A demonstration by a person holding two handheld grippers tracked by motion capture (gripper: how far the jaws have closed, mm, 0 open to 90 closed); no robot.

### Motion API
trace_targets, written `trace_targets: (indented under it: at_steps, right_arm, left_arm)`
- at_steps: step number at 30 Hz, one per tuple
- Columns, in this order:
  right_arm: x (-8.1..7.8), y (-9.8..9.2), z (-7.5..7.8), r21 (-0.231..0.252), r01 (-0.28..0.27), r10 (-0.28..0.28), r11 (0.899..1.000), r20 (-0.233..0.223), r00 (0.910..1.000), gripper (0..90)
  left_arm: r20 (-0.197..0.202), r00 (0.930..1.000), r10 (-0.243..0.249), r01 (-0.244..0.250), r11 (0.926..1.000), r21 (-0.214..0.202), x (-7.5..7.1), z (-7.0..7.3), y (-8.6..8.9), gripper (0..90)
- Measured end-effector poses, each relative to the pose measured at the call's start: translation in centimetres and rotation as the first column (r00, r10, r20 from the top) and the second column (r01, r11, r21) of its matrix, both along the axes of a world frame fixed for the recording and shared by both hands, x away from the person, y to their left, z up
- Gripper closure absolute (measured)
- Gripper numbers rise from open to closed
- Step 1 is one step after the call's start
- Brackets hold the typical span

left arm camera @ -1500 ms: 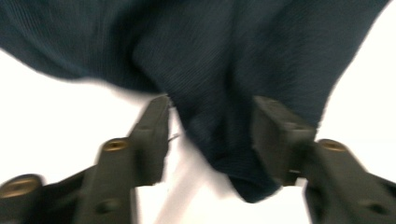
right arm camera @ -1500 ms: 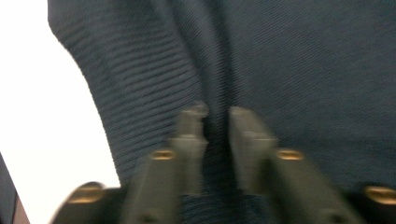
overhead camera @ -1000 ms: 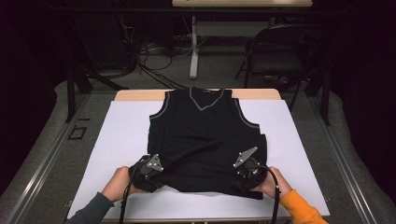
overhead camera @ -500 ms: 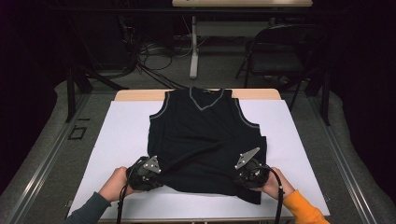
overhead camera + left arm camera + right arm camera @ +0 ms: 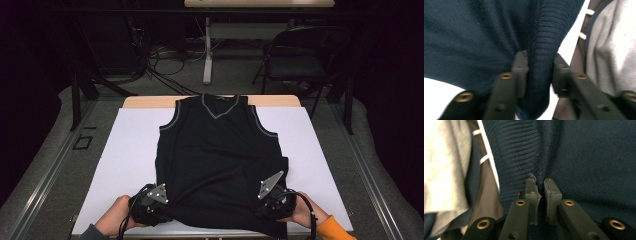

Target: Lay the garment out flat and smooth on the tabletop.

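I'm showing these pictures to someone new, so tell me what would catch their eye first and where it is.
A dark sleeveless knit vest with pale trim lies flat on the white table cover, neck toward the far edge. At its near hem, the left gripper pinches a ribbed fold of the knit, and the right gripper is closed on the hem at the other corner. Behind the table stands a dark folding chair.

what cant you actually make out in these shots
- High view: the jaws of the left gripper and right gripper are hidden under the vest hem.
- High view: the vest's near right corner is cut off by the bottom edge.
- Right gripper view: whether fabric sits between the near-closed jaws is unclear.
- Left gripper view: the grey fabric is blurred, unidentifiable.
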State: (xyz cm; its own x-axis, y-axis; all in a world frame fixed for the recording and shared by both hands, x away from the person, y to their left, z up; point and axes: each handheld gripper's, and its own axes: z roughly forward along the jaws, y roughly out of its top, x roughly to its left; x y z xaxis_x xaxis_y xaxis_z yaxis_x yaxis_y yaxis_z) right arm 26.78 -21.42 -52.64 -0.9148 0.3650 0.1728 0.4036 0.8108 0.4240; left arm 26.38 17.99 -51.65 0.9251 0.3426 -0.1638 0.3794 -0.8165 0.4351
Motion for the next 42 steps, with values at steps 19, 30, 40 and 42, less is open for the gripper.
trace_targets:
  at_steps: [19,30,40,42]
  right_arm:
    - [3.3,-2.8,1.8,0.068,0.292,-0.300,0.954,0.196,0.9336,13.3]
    - [1.9,-5.5,1.7,0.106,0.391,-0.405,0.914,0.231,0.8849,1.6]
    - [0.4,-6.9,0.8,0.147,0.435,-0.458,0.888,0.229,0.8588,0.0]
    - [0.2,-7.1,0.9,0.169,0.444,-0.473,0.880,0.234,0.8493,0.0]
  left_arm:
    - [0.195,0.9402,0.279,-0.286,0.9583,0.004,4.1,1.6,4.8,15.5]
    - [0.247,0.8859,0.393,-0.395,0.9176,-0.040,2.8,1.1,7.2,2.8]
    - [0.241,0.8597,0.450,-0.440,0.8925,-0.099,1.1,0.3,8.3,0.0]
    - [0.246,0.8570,0.453,-0.440,0.8913,-0.108,1.0,0.2,8.3,0.0]
